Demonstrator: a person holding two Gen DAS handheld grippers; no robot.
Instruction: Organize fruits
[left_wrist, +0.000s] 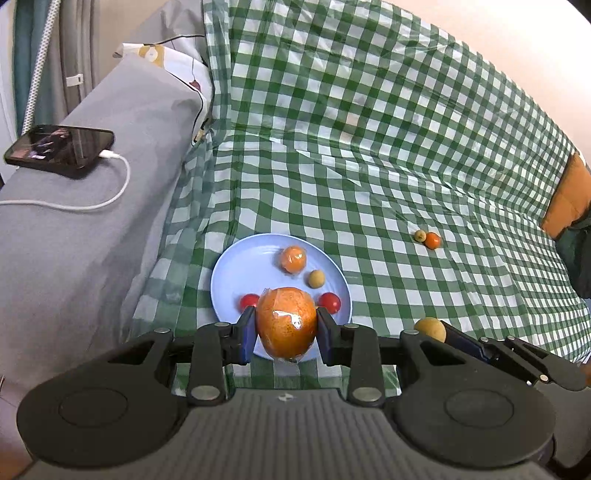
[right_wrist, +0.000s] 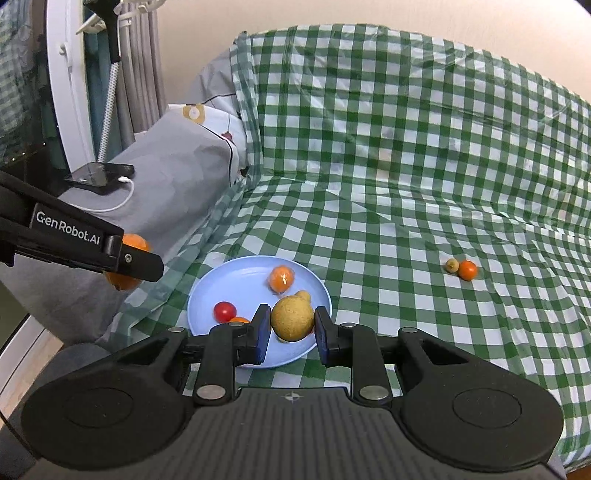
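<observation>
My left gripper (left_wrist: 286, 323) is shut on a plastic-wrapped orange (left_wrist: 286, 321), held over the near edge of a light blue plate (left_wrist: 236, 266). On the plate lie a smaller wrapped orange (left_wrist: 293, 258), a tan longan (left_wrist: 316, 278) and two red cherry tomatoes (left_wrist: 330, 302). My right gripper (right_wrist: 291, 323) is shut on a round tan fruit (right_wrist: 293, 319) above the plate (right_wrist: 207, 299), with a cherry tomato (right_wrist: 225, 311) to its left. Further right on the checked cloth, a small green fruit (right_wrist: 451, 264) touches a small orange fruit (right_wrist: 467, 270).
A green-and-white checked cloth (left_wrist: 369, 166) covers the surface and rises at the back. To the left is a grey cushion (left_wrist: 110, 166) carrying a black phone (left_wrist: 59, 149) on a white cable. An orange cushion (left_wrist: 567, 199) sits at the far right.
</observation>
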